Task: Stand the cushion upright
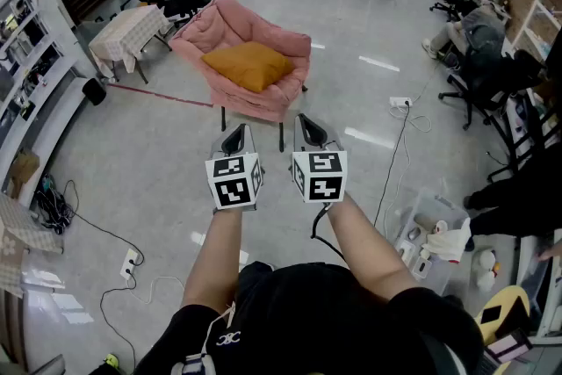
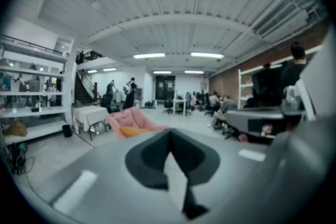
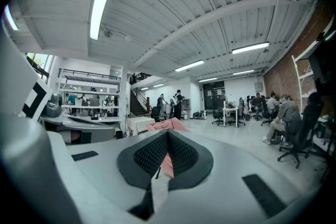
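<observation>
Ahead of the left claw [image 1: 234,139] and the right claw [image 1: 309,129], well beyond their tips, we saw the cushion [image 1: 248,64] lying flat on the seat of a pink armchair [image 1: 230,20]. It was mustard-orange, roughly square and plump, with soft creases across its top and one corner turned toward the claws. Its far edge lay close to the chair's padded back. From the left claw's own view, only a thin orange strip of it showed, just above and left of the tips. We held the two claws side by side over the grey floor [image 1: 158,145], near each other but apart, both aimed at the chair. Each claw's jaws were pressed together with nothing between them, and neither claw touched the cushion.
</observation>
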Demonstrator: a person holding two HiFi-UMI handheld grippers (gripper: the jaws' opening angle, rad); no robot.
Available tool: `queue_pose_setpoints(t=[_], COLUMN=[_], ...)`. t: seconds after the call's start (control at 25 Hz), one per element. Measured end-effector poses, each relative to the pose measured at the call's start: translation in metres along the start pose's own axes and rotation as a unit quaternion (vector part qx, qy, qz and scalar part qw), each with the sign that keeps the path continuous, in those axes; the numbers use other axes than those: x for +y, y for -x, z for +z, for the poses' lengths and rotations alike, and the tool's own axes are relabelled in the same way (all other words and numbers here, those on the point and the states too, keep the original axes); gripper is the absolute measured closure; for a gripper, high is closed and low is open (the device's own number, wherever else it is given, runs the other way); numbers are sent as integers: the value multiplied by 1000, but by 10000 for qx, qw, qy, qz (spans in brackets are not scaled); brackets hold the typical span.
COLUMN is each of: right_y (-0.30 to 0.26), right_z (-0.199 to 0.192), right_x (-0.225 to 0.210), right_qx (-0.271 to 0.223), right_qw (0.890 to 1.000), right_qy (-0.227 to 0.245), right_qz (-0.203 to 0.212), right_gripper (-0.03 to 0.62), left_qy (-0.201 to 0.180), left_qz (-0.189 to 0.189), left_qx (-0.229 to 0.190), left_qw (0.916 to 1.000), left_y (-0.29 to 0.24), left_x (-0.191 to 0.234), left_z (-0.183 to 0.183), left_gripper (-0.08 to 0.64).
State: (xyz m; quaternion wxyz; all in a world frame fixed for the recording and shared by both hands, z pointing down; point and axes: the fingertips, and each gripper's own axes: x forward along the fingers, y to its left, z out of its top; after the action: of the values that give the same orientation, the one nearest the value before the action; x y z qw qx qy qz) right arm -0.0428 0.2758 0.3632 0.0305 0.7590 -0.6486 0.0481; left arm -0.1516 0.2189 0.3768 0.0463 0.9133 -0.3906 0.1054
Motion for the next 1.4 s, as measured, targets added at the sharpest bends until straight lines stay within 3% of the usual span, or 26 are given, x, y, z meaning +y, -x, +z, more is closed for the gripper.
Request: queue_pose_setpoints(t=[0.36, 1.0, 1.4], right_y=[-9, -30, -114], right_z=[-13, -27, -32], right_x=[-19, -67, -99], right_qx=[195, 338, 433], right_qw=[9998, 9987, 9968], right_qy=[-55, -283, -270], right_qz=[-79, -273, -619], right_gripper=[594, 594, 594], left_qy=[-23, -87, -19], left_qz=[56, -200, -434], left_qx=[79, 184, 244], left_qw=[10000, 9996, 9988], left_y=[-17, -57, -148], left_x=[-11, -35, -7], left_z=[4, 4, 6], left_gripper=[561, 561, 561])
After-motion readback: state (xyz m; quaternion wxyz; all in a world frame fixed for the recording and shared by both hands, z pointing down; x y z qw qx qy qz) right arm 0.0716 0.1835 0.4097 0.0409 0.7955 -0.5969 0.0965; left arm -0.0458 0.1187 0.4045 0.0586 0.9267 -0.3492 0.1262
